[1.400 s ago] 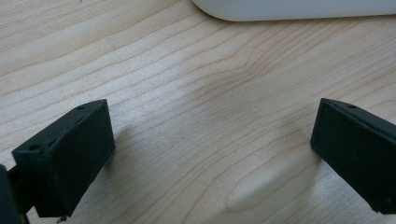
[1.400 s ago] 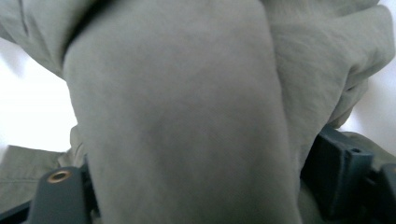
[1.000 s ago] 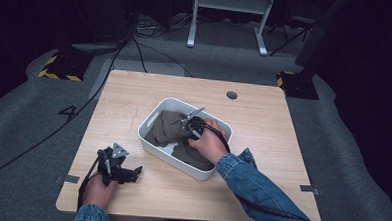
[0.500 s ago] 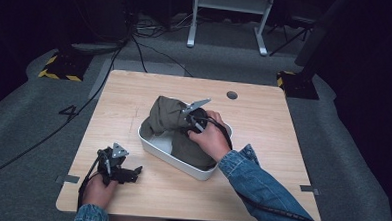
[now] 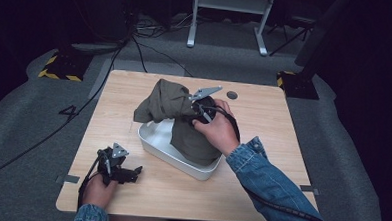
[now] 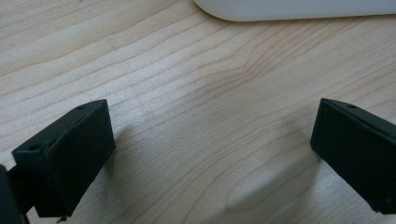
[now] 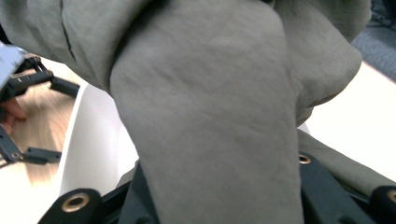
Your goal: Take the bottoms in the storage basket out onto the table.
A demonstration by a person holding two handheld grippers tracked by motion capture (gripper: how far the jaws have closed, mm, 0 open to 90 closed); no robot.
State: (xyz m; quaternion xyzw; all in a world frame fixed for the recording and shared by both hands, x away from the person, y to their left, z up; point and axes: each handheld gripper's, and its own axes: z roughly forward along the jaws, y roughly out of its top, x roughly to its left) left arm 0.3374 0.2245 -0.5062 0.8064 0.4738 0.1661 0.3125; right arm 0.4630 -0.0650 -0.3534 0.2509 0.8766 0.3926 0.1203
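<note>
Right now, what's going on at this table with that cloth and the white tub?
A person seated at a wooden table works with a handheld gripper in each hand. The right gripper is clamped on an olive-green garment and holds it partly lifted out of a white plastic bin; the lower part of the fabric hangs inside the bin. The left gripper rests on the tabletop near the front left corner, jaws open with nothing between them.
</note>
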